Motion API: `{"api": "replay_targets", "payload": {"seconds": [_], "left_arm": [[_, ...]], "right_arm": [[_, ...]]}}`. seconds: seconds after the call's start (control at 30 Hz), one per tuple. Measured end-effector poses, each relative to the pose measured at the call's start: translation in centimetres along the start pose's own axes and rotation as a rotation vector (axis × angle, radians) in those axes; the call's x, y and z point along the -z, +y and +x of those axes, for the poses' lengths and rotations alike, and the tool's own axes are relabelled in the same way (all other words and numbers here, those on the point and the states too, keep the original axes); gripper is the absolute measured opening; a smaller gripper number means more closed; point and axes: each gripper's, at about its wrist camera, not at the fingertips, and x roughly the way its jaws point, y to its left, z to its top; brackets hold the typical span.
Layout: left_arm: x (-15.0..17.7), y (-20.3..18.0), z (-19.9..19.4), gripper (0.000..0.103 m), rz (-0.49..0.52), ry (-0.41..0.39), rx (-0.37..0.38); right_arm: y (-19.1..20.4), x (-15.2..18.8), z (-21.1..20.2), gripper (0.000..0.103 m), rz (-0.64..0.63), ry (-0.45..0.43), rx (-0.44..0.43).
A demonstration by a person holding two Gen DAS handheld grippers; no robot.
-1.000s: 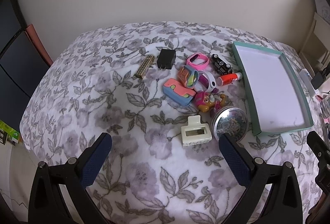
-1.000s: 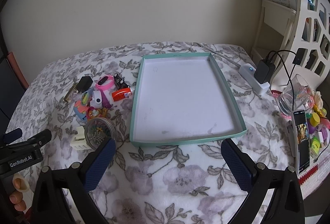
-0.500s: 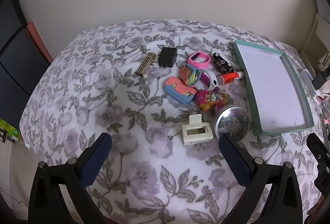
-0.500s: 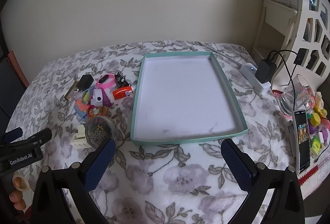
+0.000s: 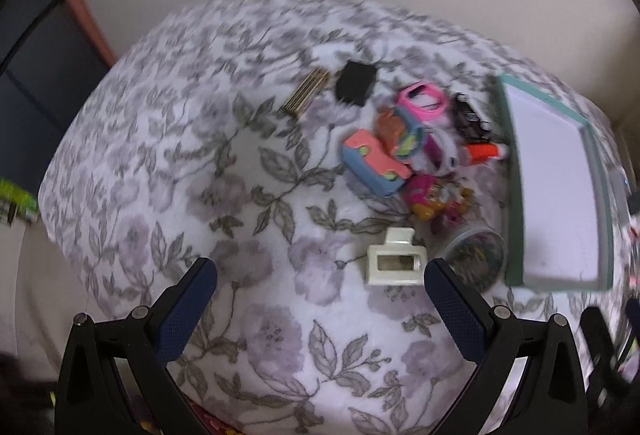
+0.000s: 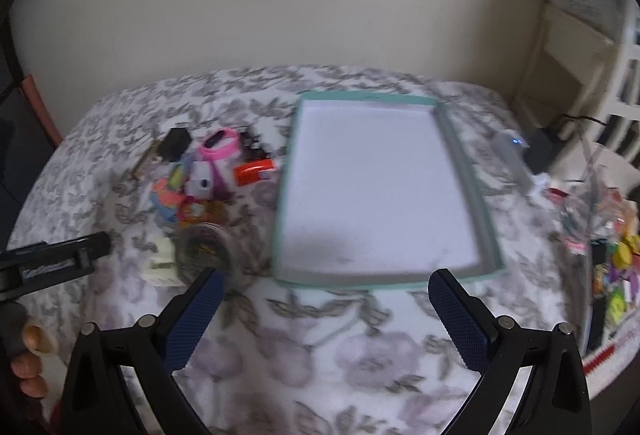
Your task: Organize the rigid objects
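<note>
A pile of small rigid objects lies on the floral cloth: a cream hair claw (image 5: pixel 394 262), a round clear tin (image 5: pixel 478 255), a pink-blue case (image 5: pixel 374 167), a pink band (image 5: pixel 420 101), a black charger (image 5: pixel 355 87), a gold comb (image 5: pixel 307 95) and an orange tube (image 5: pixel 484 151). An empty teal-rimmed tray (image 6: pixel 486 231) sits right of them, seen also in the left wrist view (image 5: pixel 516 195). My left gripper (image 5: pixel 320 301) is open and empty, just short of the hair claw. My right gripper (image 6: pixel 326 309) is open and empty before the tray's near edge.
A power strip with a black plug (image 6: pixel 520 151) lies right of the tray. A glass jar (image 6: pixel 580 211), a phone and small coloured items (image 6: pixel 618 275) crowd the far right. A white shelf (image 6: pixel 580 47) stands at the back right. The table edge drops off at left.
Both views have shifted and blurred: the left gripper has moved forward and left towards the pile, and the right gripper has swung left. Nothing on the table has moved.
</note>
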Motion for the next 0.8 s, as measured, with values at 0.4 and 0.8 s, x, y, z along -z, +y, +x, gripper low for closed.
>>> {"api": "replay_targets", "payload": {"seconds": [0.4,0.8], "left_arm": [[-2.9,1.5,5.7,0.103,-0.179,0.187,-0.001],[-2.7,3.6,7.1,0.103,-0.208,0.243,0.062]], "right_arm": [[7.4,-1.6,7.6,0.103,-0.121,0.153,-0.152],[9.8,-0.5,11.1,0.093,-0.187,0.186,-0.134]]}}
